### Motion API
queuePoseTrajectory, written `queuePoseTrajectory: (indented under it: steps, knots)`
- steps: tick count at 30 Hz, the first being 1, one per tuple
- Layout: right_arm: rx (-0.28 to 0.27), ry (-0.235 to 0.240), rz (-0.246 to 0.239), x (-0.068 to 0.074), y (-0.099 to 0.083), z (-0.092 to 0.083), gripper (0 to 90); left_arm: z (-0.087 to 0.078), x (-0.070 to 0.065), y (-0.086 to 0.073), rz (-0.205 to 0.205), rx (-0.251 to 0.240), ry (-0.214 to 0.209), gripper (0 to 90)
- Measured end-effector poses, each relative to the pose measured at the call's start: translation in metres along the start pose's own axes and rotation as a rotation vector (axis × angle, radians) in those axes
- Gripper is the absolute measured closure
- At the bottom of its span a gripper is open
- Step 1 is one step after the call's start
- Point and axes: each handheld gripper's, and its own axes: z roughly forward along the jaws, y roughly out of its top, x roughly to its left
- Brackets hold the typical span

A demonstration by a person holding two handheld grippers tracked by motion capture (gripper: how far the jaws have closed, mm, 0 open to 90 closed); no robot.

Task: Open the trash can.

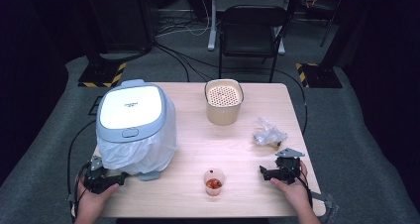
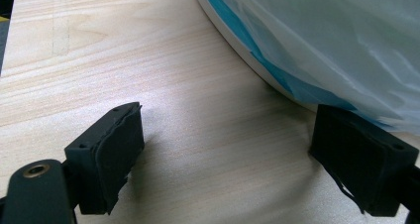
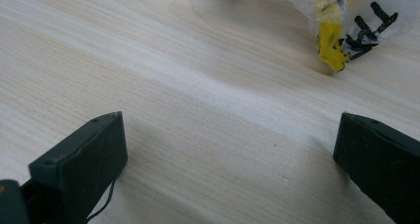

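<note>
A white-lidded bin (image 1: 131, 116) lined with a thin plastic bag (image 1: 148, 149) stands on the left of the wooden table (image 1: 247, 149). My left gripper (image 1: 121, 179) rests at the table's near left corner, right beside the bin's base (image 2: 257, 70), jaws wide open over bare wood. A small clear cup (image 1: 214, 181) with red food sits near the front middle. A crumpled clear wrapper (image 1: 268, 134) with a yellow scrap (image 3: 331, 44) lies at the right. My right gripper (image 1: 262, 171) rests just in front of it, open, nothing between its fingers.
A beige canister (image 1: 224, 101) with a perforated lid stands at the back middle of the table. Beyond the table are a black chair (image 1: 250, 30), cables on the floor and two stands with yellow-black bases.
</note>
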Motion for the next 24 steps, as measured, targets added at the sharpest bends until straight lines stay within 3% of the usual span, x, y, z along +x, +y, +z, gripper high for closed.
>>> queuePoseTrajectory:
  steps: [10, 18, 19, 22, 24]
  knots:
    - [0.001, 0.000, -0.002, 0.0000, -0.0001, -0.0002, 0.0, 0.0005, 0.0007, -0.0003, -0.010, -0.022, 0.005, 15.9]
    - [0.000, 0.003, 0.006, 0.0011, -0.0002, -0.0005, 0.0, -0.0003, 0.0005, 0.0004, -0.015, -0.013, 0.014, 18.1]
    - [0.000, 0.003, 0.006, 0.0011, -0.0002, -0.0005, 0.0, 0.0012, 0.0001, -0.0001, -0.020, -0.033, 0.020, 18.6]
    - [0.001, 0.003, 0.006, 0.0011, -0.0002, -0.0005, 0.0, -0.0005, 0.0001, 0.0010, -0.012, -0.013, 0.020, 19.7]
    - [0.001, 0.003, 0.006, 0.0011, -0.0002, -0.0005, 0.0, -0.0025, -0.0014, 0.0013, -0.002, -0.007, 0.014, 25.3]
